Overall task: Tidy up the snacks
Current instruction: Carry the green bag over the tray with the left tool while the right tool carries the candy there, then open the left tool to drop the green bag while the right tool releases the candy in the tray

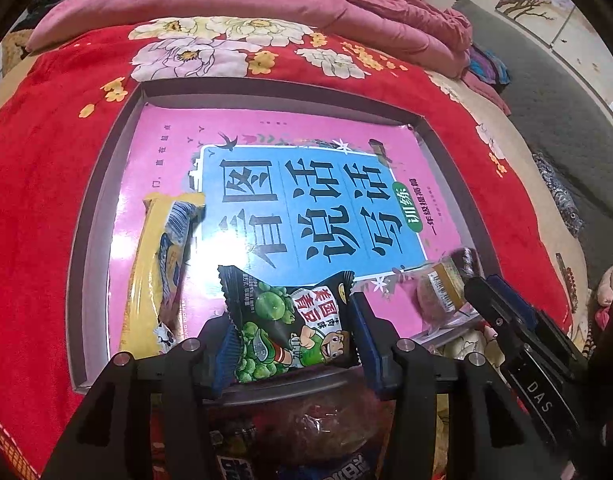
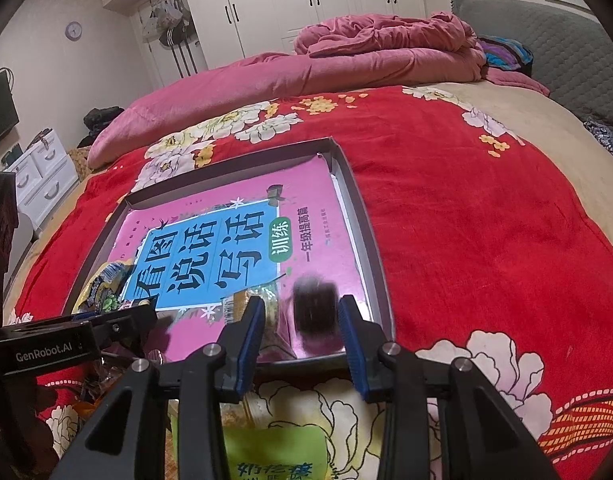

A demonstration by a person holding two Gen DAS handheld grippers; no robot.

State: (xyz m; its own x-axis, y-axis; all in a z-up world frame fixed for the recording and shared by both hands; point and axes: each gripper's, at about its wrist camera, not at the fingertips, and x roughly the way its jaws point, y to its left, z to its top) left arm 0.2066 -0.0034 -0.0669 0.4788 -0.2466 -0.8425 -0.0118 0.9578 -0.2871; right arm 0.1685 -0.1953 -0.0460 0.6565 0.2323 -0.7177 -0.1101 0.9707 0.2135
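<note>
While the left gripper (image 1: 296,336) pinches a green pea packet (image 1: 294,320) upright, the right gripper's (image 2: 300,320) fingers pinch a blurred clear-wrapped snack (image 2: 306,312).

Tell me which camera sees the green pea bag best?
The left wrist view: the pea bag fills the middle, between the left gripper's fingers. The right wrist view shows only a green sliver at the left.

A red flowered bedspread (image 2: 466,220) carries a shallow grey tray (image 2: 366,216) and a pink quilt (image 2: 346,60).
</note>
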